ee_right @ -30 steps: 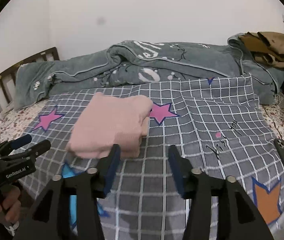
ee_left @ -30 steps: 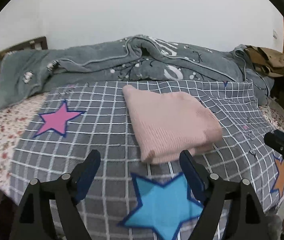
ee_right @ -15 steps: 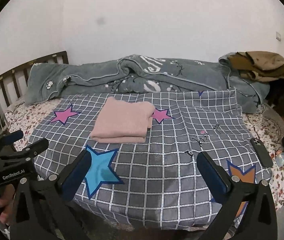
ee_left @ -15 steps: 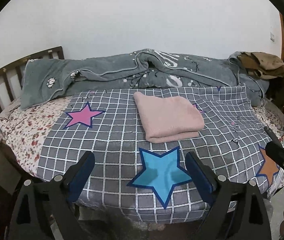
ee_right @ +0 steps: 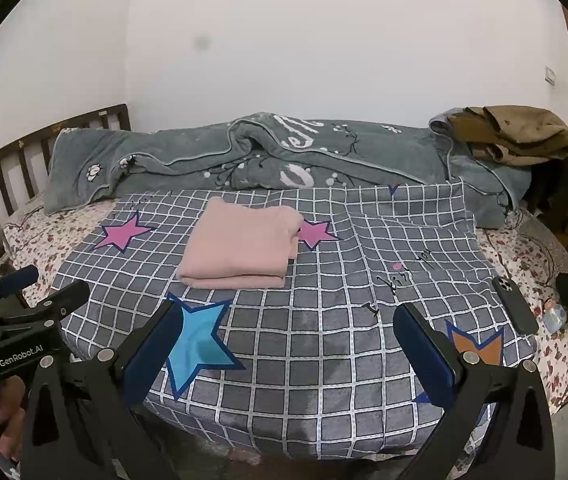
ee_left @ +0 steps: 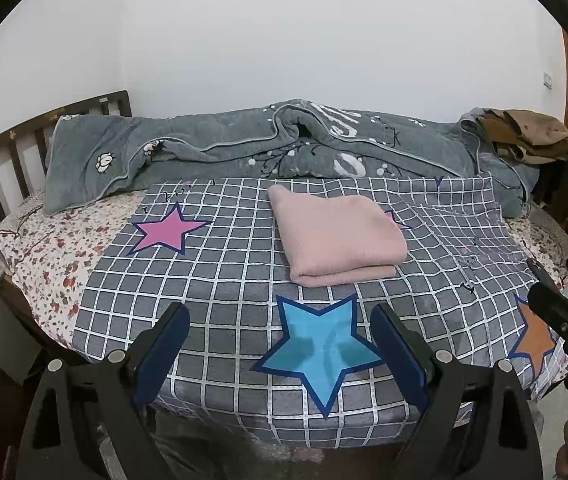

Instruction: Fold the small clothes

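On the checked blanket (ee_left: pixel 224 280), pink garment (ee_left: pixel 335 236) lies folded; both hand-held grippers gape empty.

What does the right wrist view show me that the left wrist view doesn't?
Only the right wrist view shows the black phone lying on the bed's right edge, the whole second pink star, and the left gripper from the side. Only the left wrist view shows the right gripper entering at its right edge. Both show the folded pink garment lying free on the checked blanket, the grey quilt behind it, the brown clothes, and open, empty jaws.
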A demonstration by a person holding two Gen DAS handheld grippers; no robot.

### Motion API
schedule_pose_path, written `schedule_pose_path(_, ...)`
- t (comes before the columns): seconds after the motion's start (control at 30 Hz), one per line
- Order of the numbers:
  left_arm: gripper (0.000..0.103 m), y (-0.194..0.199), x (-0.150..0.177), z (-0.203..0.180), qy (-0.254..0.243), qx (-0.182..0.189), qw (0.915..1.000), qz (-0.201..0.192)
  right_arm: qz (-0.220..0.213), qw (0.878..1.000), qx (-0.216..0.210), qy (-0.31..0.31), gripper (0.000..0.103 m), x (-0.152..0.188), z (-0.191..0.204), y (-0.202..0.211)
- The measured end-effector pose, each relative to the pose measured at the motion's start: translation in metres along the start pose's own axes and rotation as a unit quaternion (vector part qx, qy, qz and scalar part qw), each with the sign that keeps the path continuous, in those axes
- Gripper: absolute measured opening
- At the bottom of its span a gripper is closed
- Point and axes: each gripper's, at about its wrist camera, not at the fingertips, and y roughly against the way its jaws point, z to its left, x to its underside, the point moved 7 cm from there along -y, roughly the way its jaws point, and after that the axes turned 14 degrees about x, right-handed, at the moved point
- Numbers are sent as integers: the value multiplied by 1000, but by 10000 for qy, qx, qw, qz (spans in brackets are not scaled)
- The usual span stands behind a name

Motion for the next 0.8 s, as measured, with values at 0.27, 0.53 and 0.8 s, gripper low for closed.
schedule_pose_path(0.27,92,5,-3,-4,-8,23,10000,-69,20,10000,-11,-23,103,1,1,1)
schedule_pose_path(0.53,92,8,-6,-5,17,26,9999,-110,15,10000,-2,-85,103,1,-2,4)
schedule_pose_path(0.8,92,11,-9,-8,-16,23,9999,-158,20,9998,16,-172,103,-1,-8,6)
